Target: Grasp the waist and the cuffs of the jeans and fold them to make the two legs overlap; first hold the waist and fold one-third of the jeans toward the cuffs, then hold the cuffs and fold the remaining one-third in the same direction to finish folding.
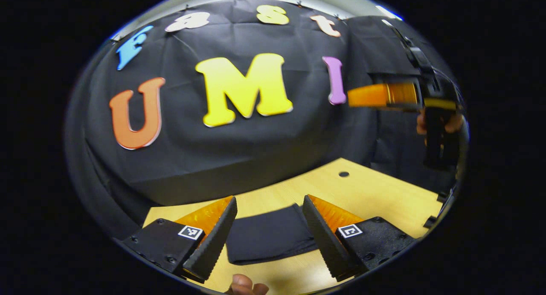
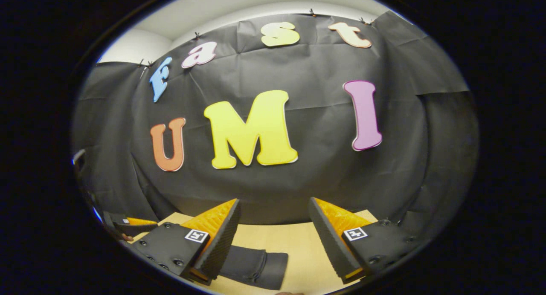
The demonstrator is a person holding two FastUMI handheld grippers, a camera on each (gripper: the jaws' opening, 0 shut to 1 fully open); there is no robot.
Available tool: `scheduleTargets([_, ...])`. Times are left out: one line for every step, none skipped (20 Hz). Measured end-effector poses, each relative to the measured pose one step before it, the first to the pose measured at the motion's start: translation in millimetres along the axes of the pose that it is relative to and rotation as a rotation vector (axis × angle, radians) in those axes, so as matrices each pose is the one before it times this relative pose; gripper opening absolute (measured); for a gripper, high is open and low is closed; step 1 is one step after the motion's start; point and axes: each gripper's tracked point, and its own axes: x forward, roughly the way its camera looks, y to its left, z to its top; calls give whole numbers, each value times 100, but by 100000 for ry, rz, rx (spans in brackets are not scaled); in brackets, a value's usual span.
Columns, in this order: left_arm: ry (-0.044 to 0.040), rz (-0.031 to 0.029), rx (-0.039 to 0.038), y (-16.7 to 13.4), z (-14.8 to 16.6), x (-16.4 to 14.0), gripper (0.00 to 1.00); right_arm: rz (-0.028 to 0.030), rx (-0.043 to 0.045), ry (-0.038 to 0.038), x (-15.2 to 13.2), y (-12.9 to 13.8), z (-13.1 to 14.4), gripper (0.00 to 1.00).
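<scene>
The wooden table [image 1: 375, 197] runs below the black cloth wall, pale and bare around a small dark hole [image 1: 344, 174] near its far side. On it lie the jeans [image 1: 268, 237], dark and folded into a compact flat rectangle; in the left gripper view they rest between and just beyond that gripper's fingers, and in the right gripper view the same jeans [image 2: 258, 267] lie low at the left, partly hidden behind the left-hand finger, with stitched seams showing along the folded edge. The left gripper [image 1: 268, 227] hovers above the table with its jaws spread wide, holding nothing, the cloth visible in the gap. The right gripper [image 2: 273, 233] also has its jaws wide apart and empty, with bare tabletop between them. In the left gripper view the right gripper [image 1: 371, 95] appears raised high at the right, a hand [image 1: 439, 123] wrapped around its handle. A fingertip [image 1: 245, 284] shows at the bottom edge, close to the jeans.
</scene>
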Motion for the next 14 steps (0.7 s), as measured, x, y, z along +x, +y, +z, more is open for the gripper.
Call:
scheduleTargets([-3770,4619,-2679,1439,1356,-435,99,785,175,301,366,1032,-362,98])
scheduleTargets([-4099,5965,-2316,1460,1452,-518,99,-648,423,601,351,765,-554,99])
scheduleTargets([-3781,6034,-2103,1229,1121,-312,99,-1086,541,493,193,629,-518,100])
scheduleTargets([-2859,5110,-1254,1190,1190,37,99,63,370,544,148,1009,-481,94])
scheduleTargets([-1558,3587,-870,920,490,-21,99,-232,76,1679,131,889,-670,99])
scheduleTargets([227,2065,-580,391,-51,144,99,875,-1229,678,-73,958,-556,94])
scheduleTargets([832,766,-768,375,-155,-148,99,313,-1360,497,-46,781,-306,94])
scheduleTargets([1404,-155,-486,82,-227,-138,99,612,-944,40,-161,547,-333,94])
scheduleTargets([369,10,-374,313,-317,-144,100,1288,-425,-8,-144,644,-114,97])
scheduleTargets([87,-517,-445,38,-90,-134,99,741,-596,-302,-90,492,-41,100])
scheduleTargets([-195,-278,-397,27,105,54,99,142,-630,-222,-97,175,-65,99])
scheduleTargets([-160,-174,-388,-17,72,48,99,96,-516,-100,-117,122,-101,99])
scheduleTargets([160,-156,-438,79,73,8,99,403,-74,-208,-108,111,-13,94])
scheduleTargets([-7,44,-185,120,44,108,99,115,22,-78,-89,37,2,94])
